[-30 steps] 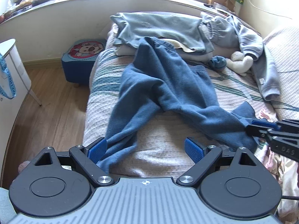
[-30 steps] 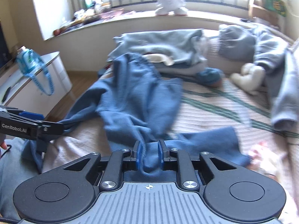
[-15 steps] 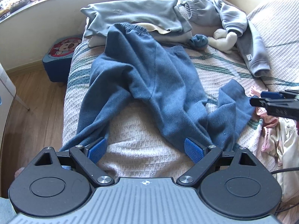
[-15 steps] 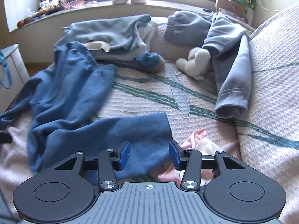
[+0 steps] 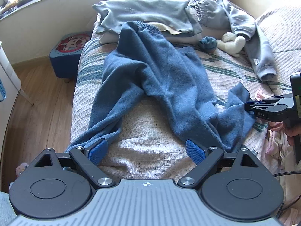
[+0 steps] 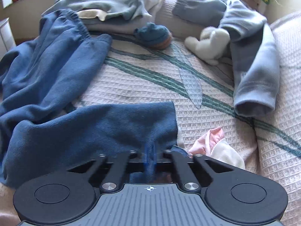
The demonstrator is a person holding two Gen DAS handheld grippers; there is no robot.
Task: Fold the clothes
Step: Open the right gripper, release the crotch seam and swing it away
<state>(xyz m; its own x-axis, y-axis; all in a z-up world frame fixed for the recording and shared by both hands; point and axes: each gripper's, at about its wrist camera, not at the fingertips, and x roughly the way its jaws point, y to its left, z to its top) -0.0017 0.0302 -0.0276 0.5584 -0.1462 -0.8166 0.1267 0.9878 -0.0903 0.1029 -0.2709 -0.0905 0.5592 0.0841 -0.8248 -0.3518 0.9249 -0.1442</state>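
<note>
Low in the right wrist frame, the right gripper (image 6: 150, 157) pinches a cuff of the blue trousers (image 5: 160, 79) sprawled mid-bed, while the left gripper (image 5: 146, 151), wide and empty, should take the other cuff squarely.

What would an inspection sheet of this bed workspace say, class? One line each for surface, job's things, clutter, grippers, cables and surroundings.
Surface: bedspread, pale waffle weave with green stripes.
Job's things: blue trousers spread out, legs apart.
Clutter: grey hoodie, folded pile, plush toy, pink garment.
Grippers: left gripper open, empty; right gripper shut on a trouser cuff.
Cables: black cable at right.
Surroundings: wooden floor, blue stool, windowsill.
</note>
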